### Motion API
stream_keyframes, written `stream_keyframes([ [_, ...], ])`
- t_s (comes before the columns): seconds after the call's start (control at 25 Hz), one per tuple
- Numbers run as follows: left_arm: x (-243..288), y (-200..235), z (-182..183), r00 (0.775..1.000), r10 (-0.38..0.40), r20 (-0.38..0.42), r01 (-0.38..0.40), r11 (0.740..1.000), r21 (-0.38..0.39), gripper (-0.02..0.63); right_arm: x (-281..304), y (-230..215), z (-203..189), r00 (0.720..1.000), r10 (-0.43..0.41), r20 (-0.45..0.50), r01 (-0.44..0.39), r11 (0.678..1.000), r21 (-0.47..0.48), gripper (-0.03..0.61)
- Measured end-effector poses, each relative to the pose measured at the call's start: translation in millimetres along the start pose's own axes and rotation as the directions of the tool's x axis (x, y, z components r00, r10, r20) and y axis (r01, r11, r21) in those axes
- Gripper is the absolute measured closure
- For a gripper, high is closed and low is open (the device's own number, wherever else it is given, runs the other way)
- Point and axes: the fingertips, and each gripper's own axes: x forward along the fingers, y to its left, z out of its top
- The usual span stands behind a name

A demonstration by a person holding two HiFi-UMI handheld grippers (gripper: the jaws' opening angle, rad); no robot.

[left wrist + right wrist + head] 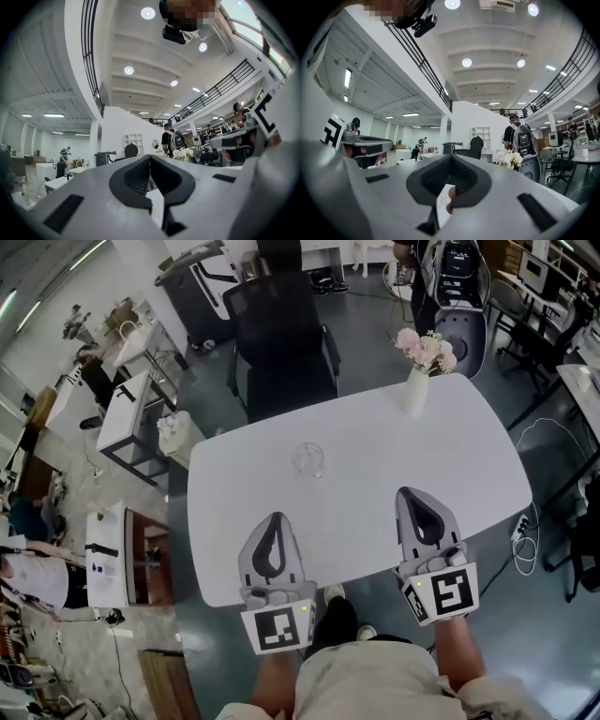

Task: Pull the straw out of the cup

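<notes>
A clear glass cup (307,460) stands near the middle of the white table (469,456). I cannot make out a straw in it. My left gripper (276,517) lies level over the table's near edge, below and left of the cup, shut with nothing in it. My right gripper (410,491) is level over the near right part of the table, also shut and empty. In the left gripper view the jaws of the left gripper (150,157) meet at the tip. The right gripper view shows the right gripper (451,157) the same way. The cup is hidden in both gripper views.
A white vase of pink flowers (419,371) stands at the table's far right edge, and the flowers (509,158) show in the right gripper view. A black office chair (281,334) is pushed up to the far side. Desks and a person stand on the floor to the left.
</notes>
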Motion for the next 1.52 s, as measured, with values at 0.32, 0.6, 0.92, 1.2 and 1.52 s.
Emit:
stream_keyframes([
  [0.32, 61, 51, -31, 0.998, -0.047, -0.032, 0.045, 0.998, -0.053, 0.609, 83, 13, 0, 0.999, -0.019, -0.033, 0.018, 0.999, -0.03, 0.578],
  [0.6, 94, 76, -62, 0.995, -0.093, -0.04, 0.09, 0.993, -0.078, 0.609, 135, 28, -8, 0.998, -0.03, -0.052, 0.027, 0.998, -0.052, 0.578],
  [0.92, 115, 71, -104, 0.984, -0.173, -0.048, 0.169, 0.982, -0.08, 0.608, 166, 34, -17, 0.995, -0.067, -0.072, 0.063, 0.996, -0.058, 0.578],
  [1.2, 130, 54, -147, 0.97, -0.224, -0.094, 0.215, 0.972, -0.095, 0.607, 181, 28, -23, 0.993, -0.085, -0.082, 0.079, 0.994, -0.076, 0.578],
  [1.52, 139, 36, -190, 0.951, -0.253, -0.178, 0.238, 0.966, -0.102, 0.596, 201, 22, -31, 0.994, -0.057, -0.088, 0.05, 0.996, -0.072, 0.578],
])
